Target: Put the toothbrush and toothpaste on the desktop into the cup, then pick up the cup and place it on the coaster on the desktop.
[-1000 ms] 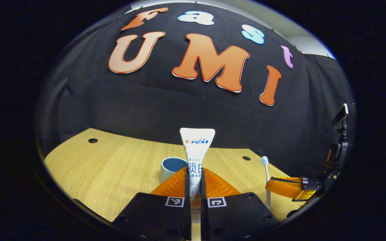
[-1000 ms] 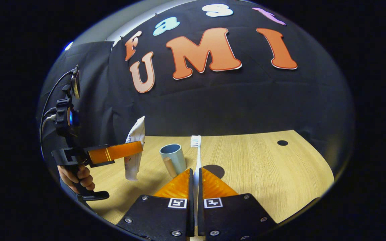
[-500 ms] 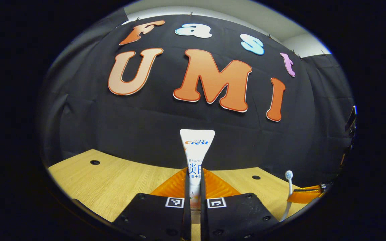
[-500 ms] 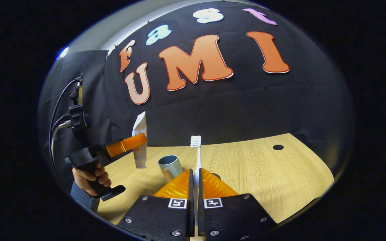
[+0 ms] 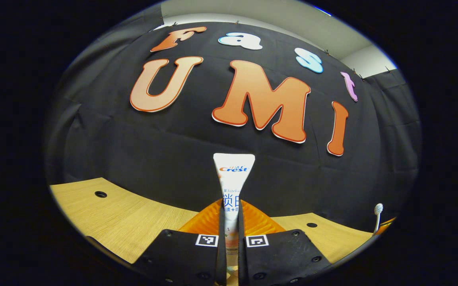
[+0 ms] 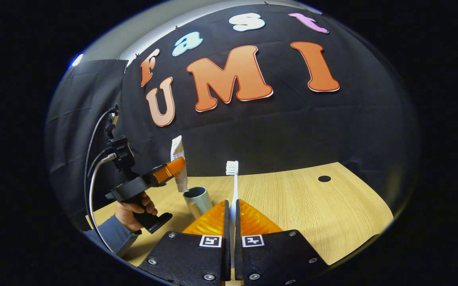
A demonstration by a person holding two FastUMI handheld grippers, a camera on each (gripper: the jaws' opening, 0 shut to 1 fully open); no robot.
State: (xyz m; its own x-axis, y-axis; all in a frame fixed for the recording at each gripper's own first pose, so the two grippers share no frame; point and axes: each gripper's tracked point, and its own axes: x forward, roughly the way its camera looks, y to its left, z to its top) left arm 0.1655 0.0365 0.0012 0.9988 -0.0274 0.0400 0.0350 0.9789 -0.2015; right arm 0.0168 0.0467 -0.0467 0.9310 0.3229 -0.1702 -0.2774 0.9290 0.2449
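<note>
Toothpaste (image 5: 233, 178) stands upright at centre-bottom of the left gripper view, flat crimped end up, clamped between the left gripper (image 5: 229, 222) fingers. In the right gripper view the same tube (image 6: 179, 167) sits left of centre, its lower end right at the rim of the cup (image 6: 198, 198); I can't tell if it has entered the mouth or hangs just above. Upright hold makes sense: the tube should drop straight down into the cup.

Toothbrush (image 6: 234, 186) is at centre of the right gripper view, bristle head up, handle pinched between the right gripper (image 6: 231, 214) fingers, lifted off the desk. It also shows at the far lower right of the left gripper view (image 5: 378, 216). Likely parked there so the cup mouth is free for the tube first.

Cup stands upright on the desktop (image 6: 312, 206), lower left of centre, just beside the right gripper's fingers. Coaster: can't make it out.

A hand (image 6: 133, 208) with a grey sleeve (image 6: 111, 236) at lower left of the right gripper view holds the left gripper's handle, cable trailing up.

Step in hand, as I judge it: lowering the toothpaste into the cup. Toothbrush and the cup move are not yet done.
</note>
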